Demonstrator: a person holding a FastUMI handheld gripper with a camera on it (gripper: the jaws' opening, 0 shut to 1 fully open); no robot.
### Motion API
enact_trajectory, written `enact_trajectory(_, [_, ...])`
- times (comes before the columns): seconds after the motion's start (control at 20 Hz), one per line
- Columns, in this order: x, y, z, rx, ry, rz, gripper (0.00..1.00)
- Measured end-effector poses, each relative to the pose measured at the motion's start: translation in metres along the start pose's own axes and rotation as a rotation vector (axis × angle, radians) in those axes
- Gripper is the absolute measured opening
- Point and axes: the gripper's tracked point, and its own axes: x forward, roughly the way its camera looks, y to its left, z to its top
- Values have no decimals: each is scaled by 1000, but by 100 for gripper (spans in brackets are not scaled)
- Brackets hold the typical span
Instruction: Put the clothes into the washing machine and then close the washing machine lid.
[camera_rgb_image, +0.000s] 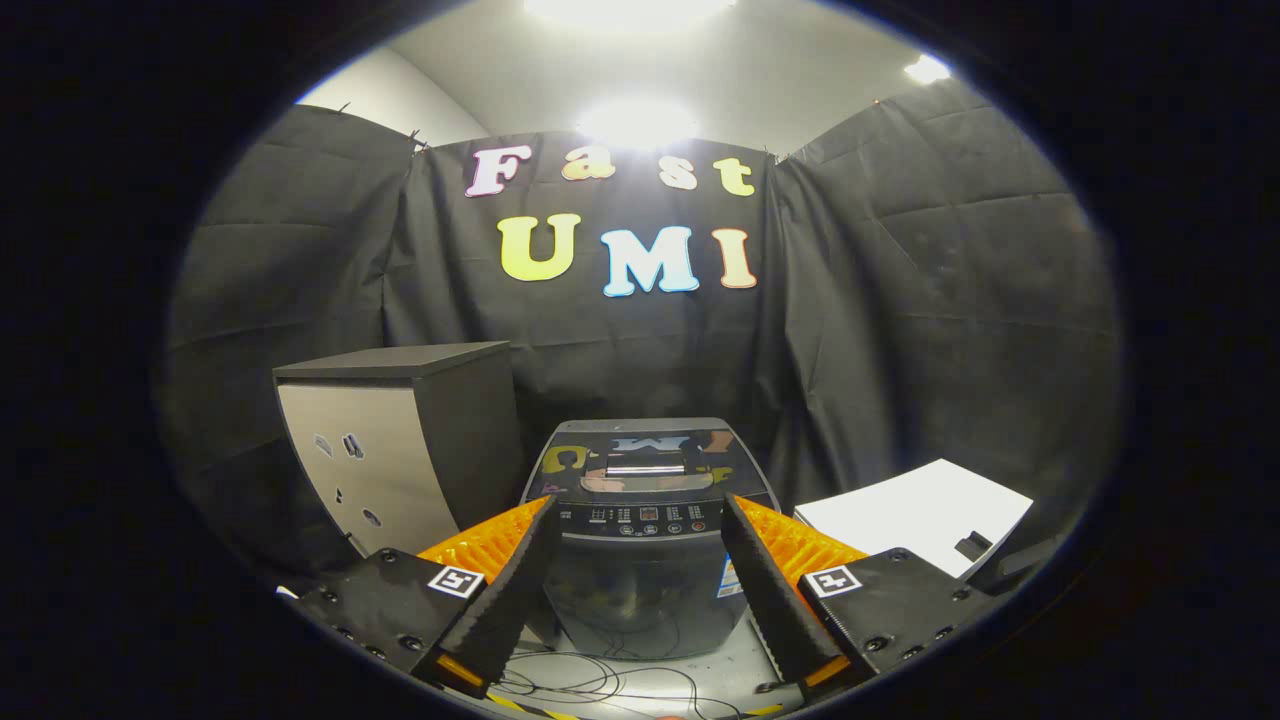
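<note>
While my gripper (640, 560) hangs with its fingers spread apart and empty, the washing machine (648, 530) stands beyond them, lid apparently down. I can't spot any clothes (a worry). Cables (600, 685) on the floor by its base could snag me; a grey cabinet (400, 450) and white board (915, 515) crowd its sides.

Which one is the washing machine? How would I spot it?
Start at the black cloth wall. In front of it stand three things: a tall cabinet, a low white box, and the washing machine in the middle, just ahead of the open gripper. It alone has a shiny dark lid, which is shut, and a row of buttons.
</note>
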Motion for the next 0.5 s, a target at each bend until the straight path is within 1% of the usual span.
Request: enact_trajectory(0.5, [4, -9, 5, -11, 3, -7, 100])
